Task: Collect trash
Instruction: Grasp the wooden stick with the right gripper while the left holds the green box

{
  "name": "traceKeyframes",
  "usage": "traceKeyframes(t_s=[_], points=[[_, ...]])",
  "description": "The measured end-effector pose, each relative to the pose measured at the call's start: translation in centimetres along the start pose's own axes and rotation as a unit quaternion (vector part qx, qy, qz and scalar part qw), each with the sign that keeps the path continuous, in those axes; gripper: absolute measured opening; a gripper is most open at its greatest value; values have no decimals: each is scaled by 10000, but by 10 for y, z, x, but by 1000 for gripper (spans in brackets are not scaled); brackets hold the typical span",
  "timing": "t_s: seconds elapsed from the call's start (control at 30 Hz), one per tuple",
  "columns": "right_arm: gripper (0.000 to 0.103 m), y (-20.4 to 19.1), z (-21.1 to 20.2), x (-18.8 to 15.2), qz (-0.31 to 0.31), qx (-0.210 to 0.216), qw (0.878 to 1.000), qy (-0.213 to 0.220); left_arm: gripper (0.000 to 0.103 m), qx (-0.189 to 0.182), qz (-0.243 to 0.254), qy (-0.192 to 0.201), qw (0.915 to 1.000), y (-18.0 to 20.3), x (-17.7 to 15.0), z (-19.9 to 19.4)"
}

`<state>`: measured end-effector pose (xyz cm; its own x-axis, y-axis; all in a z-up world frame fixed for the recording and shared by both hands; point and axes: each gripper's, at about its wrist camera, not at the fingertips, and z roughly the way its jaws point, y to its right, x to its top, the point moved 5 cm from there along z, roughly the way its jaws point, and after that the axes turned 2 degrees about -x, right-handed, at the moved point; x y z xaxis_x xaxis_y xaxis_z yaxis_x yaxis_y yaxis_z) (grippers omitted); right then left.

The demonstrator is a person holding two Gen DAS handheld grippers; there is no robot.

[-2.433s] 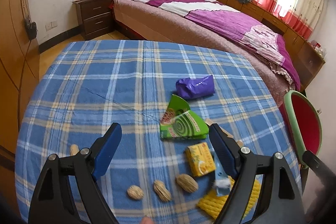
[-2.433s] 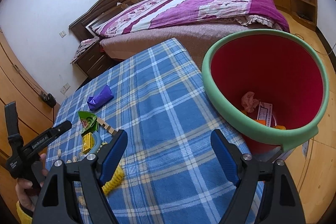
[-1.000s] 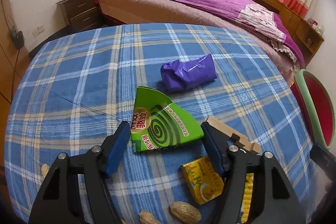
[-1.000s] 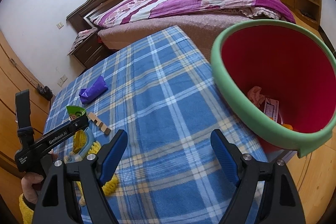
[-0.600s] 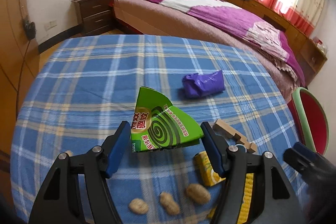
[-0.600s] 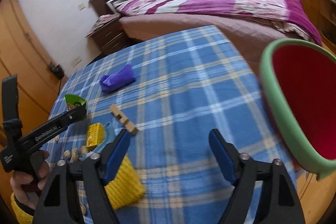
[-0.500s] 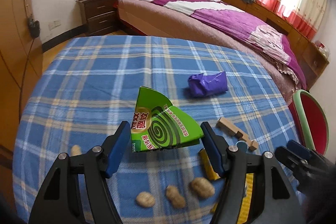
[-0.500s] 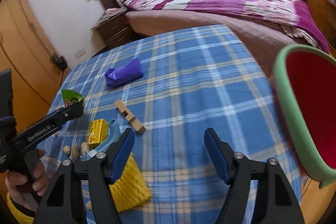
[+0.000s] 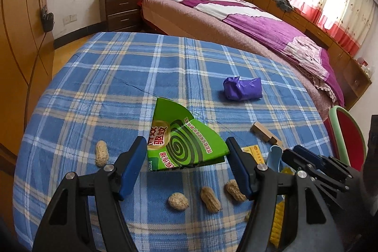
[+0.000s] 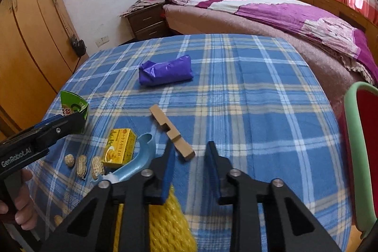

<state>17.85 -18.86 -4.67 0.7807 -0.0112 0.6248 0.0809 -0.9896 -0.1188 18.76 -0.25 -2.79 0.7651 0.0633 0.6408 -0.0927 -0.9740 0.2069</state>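
Observation:
My left gripper (image 9: 186,157) is shut on a green mosquito-coil box piece (image 9: 184,141) and holds it a little above the blue plaid table (image 9: 118,77). In the right wrist view that gripper (image 10: 70,124) and the green piece (image 10: 73,108) show at the left edge. My right gripper (image 10: 190,165) hangs low over the table with its jaws closing. The near end of a notched wooden piece (image 10: 170,131) lies just ahead of its tips, and the pads do not touch it. A purple bag (image 10: 165,73) lies farther back on the table.
A red bin with a green rim (image 10: 354,134) stands off the table's right edge. A yellow box (image 10: 120,148), a blue scoop (image 10: 141,157), several peanuts (image 9: 210,198) and a yellow cloth (image 10: 163,223) lie near the front. A bed (image 9: 236,23) stands behind.
My right gripper swung left from the bin to over the wooden piece and its jaws narrowed a lot. My left gripper closed on the green piece and lifted it off the table.

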Motion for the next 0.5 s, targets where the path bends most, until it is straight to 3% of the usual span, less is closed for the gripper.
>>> traceKeyframes(t_s=[0.03,0.5], points=[[17,-1,0,0,-23,-4,10000,0,69,-7,-9,-7,10000,0,0,0],[16,22,-33,-10,574,106,9979,275,69,-122,-68,18,9999,5,-7,-17]])
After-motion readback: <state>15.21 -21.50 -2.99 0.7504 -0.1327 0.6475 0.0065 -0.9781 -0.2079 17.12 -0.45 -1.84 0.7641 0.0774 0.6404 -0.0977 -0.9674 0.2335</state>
